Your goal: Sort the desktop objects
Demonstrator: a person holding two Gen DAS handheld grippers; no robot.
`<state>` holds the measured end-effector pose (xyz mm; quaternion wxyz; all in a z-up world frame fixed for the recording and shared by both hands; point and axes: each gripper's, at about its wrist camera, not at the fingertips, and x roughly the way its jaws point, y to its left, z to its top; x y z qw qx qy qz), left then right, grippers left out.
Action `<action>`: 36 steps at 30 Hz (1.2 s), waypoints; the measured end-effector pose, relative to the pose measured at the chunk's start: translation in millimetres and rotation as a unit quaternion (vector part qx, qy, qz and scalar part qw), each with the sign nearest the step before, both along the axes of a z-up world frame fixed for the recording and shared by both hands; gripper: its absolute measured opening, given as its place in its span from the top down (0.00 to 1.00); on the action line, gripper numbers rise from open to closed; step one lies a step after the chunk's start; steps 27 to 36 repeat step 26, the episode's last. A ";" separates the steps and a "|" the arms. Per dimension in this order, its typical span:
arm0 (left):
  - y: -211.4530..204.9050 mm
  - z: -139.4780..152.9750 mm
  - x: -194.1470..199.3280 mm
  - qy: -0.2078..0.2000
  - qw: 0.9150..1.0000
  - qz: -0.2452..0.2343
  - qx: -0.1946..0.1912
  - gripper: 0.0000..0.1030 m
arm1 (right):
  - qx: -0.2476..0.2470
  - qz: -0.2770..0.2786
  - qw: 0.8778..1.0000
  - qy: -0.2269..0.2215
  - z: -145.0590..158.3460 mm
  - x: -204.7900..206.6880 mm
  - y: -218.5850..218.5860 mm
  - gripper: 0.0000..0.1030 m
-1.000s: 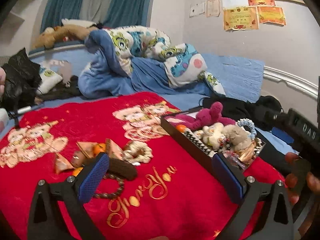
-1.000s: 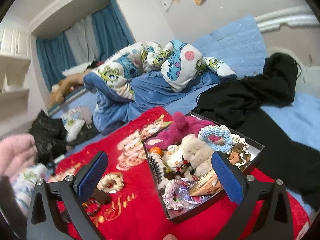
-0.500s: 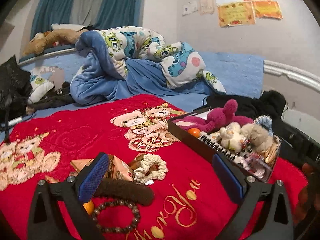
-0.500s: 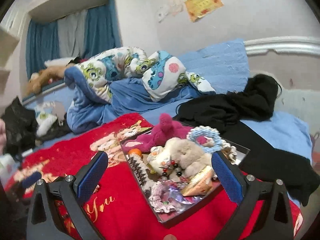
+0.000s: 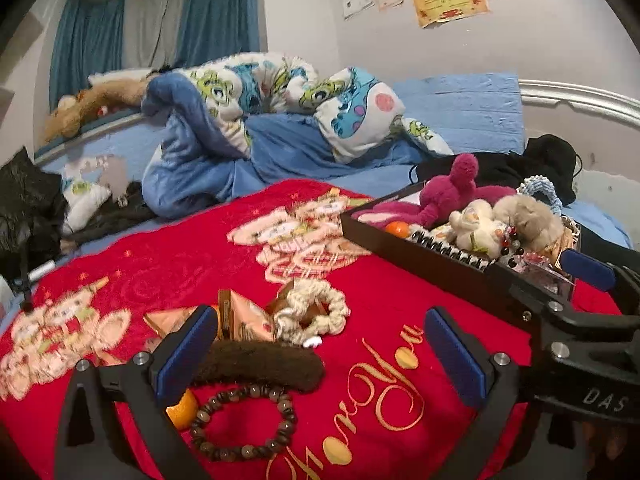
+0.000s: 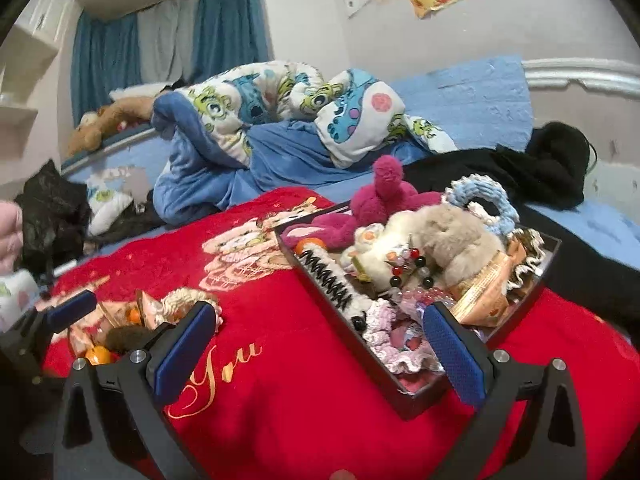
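Note:
On the red blanket (image 5: 192, 264) lie a brown fuzzy hair clip (image 5: 260, 366), a dark bead bracelet (image 5: 244, 420), a cream scrunchie (image 5: 316, 312), snack packets (image 5: 248, 320) and a small orange (image 5: 182, 412). My left gripper (image 5: 320, 356) hovers open just above the clip and bracelet, nothing between its blue pads. A black tray (image 6: 332, 292) on the right is piled with a magenta plush (image 6: 384, 196), a beige plush (image 6: 448, 236), scrunchies and beads. My right gripper (image 6: 320, 356) stands open at the tray's near corner, empty; it also shows at the left wrist view's right edge.
A rumpled blue and cartoon-print quilt (image 5: 260, 120) lies behind the blanket. Black clothing (image 6: 520, 172) sits beyond the tray, a black bag (image 5: 28, 204) at far left. A pink sleeve (image 6: 8, 232) shows at the left edge. Bare red blanket lies between the loose items and the tray.
The left gripper has dropped closer to the loose items, now over the clip and bracelet. The right gripper has swung left and lower, near the tray's front corner. Both stayed open.

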<state>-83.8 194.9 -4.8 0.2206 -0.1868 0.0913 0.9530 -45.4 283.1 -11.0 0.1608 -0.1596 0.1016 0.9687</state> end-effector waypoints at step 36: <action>0.9 -7.8 -2.7 -0.006 1.000 0.001 0.003 0.00 | 0.024 -0.013 1.000 0.001 0.3 1.9 -6.4 0.00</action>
